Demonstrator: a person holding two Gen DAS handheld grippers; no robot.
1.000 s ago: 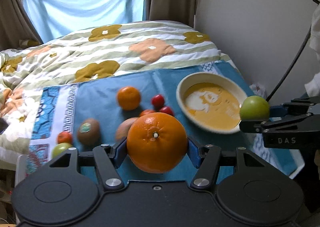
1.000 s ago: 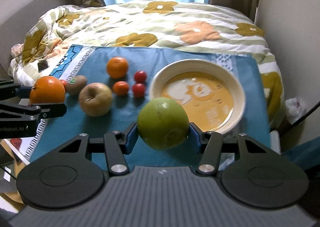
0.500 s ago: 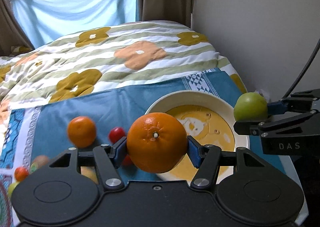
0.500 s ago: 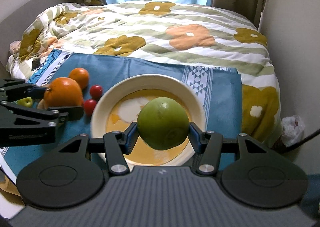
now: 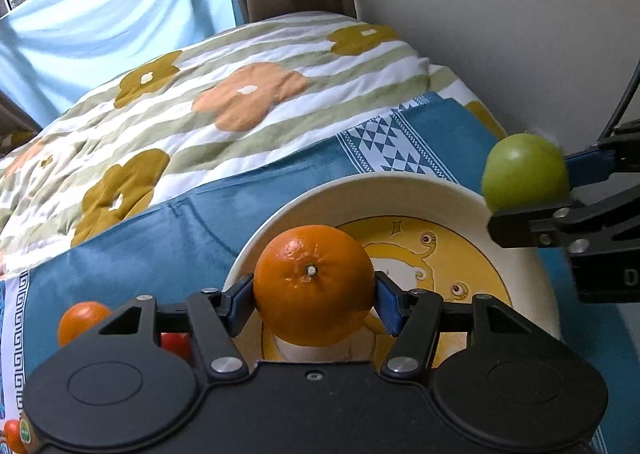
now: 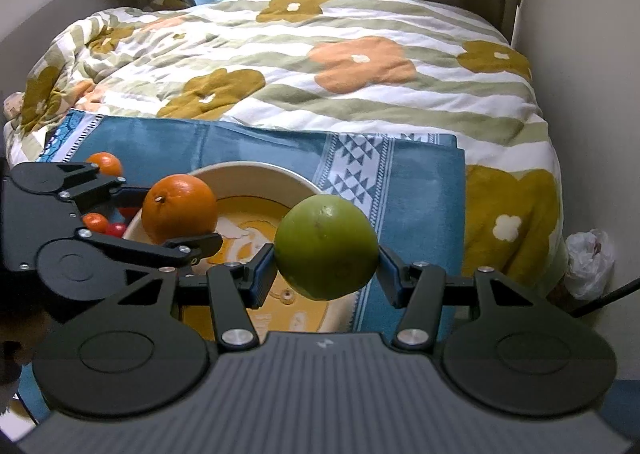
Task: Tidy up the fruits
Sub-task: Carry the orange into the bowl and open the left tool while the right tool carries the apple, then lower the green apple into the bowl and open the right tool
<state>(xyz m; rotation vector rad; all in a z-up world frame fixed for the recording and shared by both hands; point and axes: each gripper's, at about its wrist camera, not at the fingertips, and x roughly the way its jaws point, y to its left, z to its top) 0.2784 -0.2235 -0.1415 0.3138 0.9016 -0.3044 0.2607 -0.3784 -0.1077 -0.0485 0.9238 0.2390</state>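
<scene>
Nearest the left wrist camera, the left gripper (image 5: 315, 296) is clenching a large orange (image 5: 314, 290) between its blue pads, and it is now hanging over the near left part of the cream bowl (image 5: 404, 189); a second ago that orange was still out over the blue cloth (image 5: 172, 230), short of the bowl. Beside it, the right gripper (image 6: 326, 268) is gripping a green apple (image 6: 326, 248), which has likewise travelled from the cloth to sit above the bowl's right rim. Both fruits are therefore arriving together, and lowering and letting go looks like the next step.

Farther toward the cloth's left edge, a small tangerine (image 5: 82, 320) and red cherry tomatoes (image 6: 116, 229) are waiting, so the sorting seems barely begun. At the cloth's far edge the flowered quilt (image 6: 320, 65) is taking over.

On writing: the other gripper's side is showing only a "D" at the left view's edge; a green sticker at the bottom left corner is unreadable.
</scene>
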